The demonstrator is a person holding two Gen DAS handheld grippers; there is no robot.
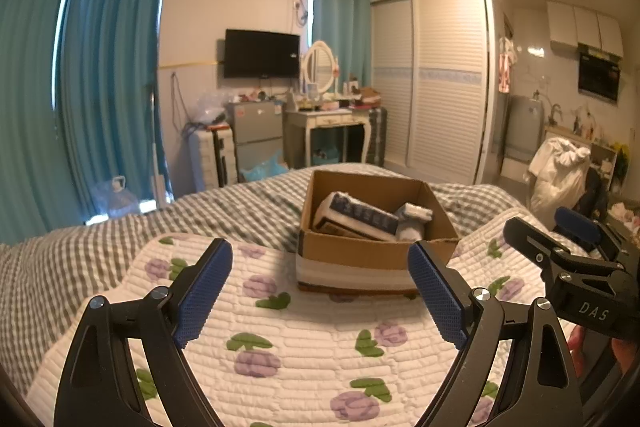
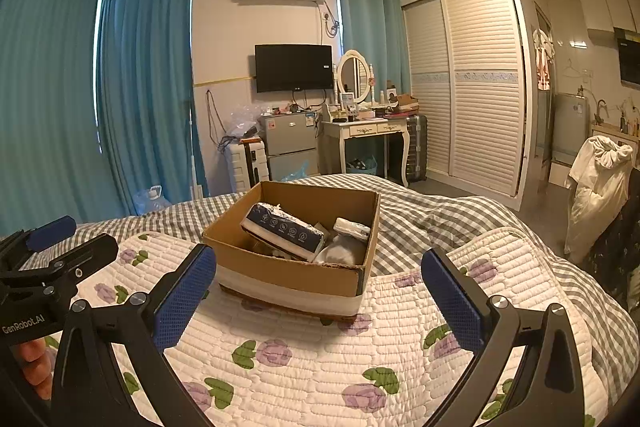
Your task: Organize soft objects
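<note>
An open cardboard box sits on a white quilt with purple flowers on the bed. Inside lie a blue and white soft pack and a small white and grey bundle. My left gripper is open and empty, held above the quilt just short of the box. My right gripper is open and empty, also just short of the box. The right gripper shows at the right edge of the left wrist view; the left gripper shows at the left edge of the right wrist view.
A grey checked blanket covers the bed beyond the quilt. Past the bed stand a small fridge, a dressing table with mirror, a louvred wardrobe and teal curtains. White clothes hang on a chair at right.
</note>
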